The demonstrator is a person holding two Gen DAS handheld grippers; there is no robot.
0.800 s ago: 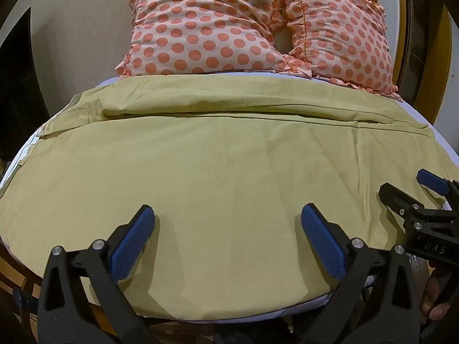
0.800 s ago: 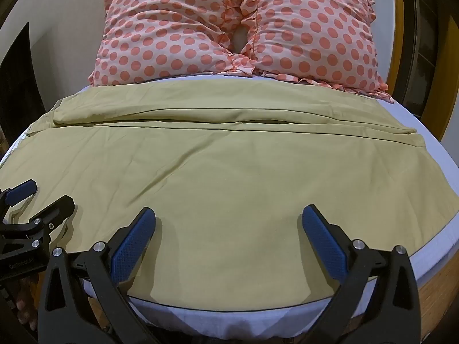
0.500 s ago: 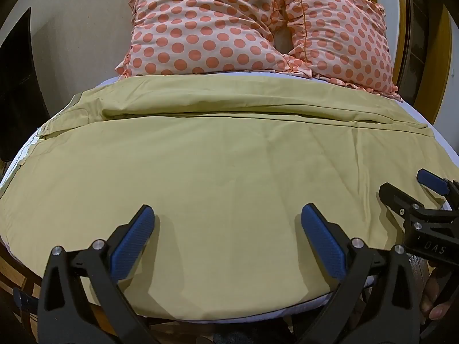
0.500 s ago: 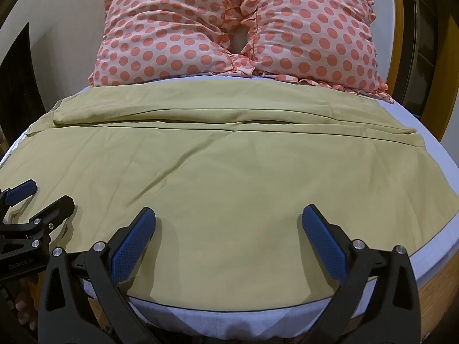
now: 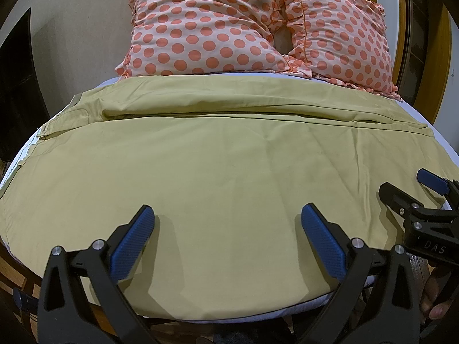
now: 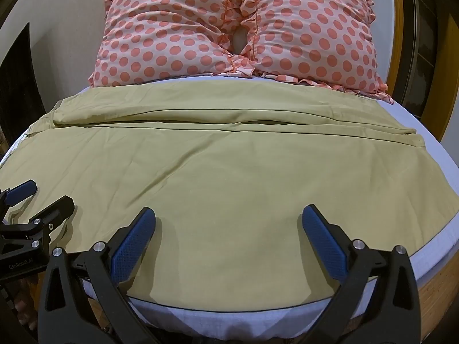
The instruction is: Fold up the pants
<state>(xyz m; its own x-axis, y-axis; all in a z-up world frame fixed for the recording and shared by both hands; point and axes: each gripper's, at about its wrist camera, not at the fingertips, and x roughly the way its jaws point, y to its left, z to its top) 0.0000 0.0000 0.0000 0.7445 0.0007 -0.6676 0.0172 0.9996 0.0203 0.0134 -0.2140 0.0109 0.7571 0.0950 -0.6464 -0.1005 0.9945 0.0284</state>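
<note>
The pants [image 5: 218,172] lie spread flat across the bed [image 6: 447,229], olive-yellow, filling it from the left edge to close to the right edge, with the waist end at the left and the leg ends at the right. The two legs lie side by side along the width of the bed: the far leg forms a narrow band just short of the pillows [image 6: 235,28], and a long seam line separates it from the wide near leg, which reaches almost to the near edge of the mattress. A few shallow creases run through the near leg. My left gripper [image 5: 228,239] hovers over the near left part of the cloth, its blue pads [image 5: 132,245] spread wide apart with nothing between them. My right gripper [image 6: 229,239] hangs over the near right part, its pads [image 6: 325,245] equally wide and empty. Each shows at the edge of the other's view, low over the cloth. Two pink pillows with orange dots stand touching each other against the far wall, and a strip of white sheet shows along the near and right edges.
</note>
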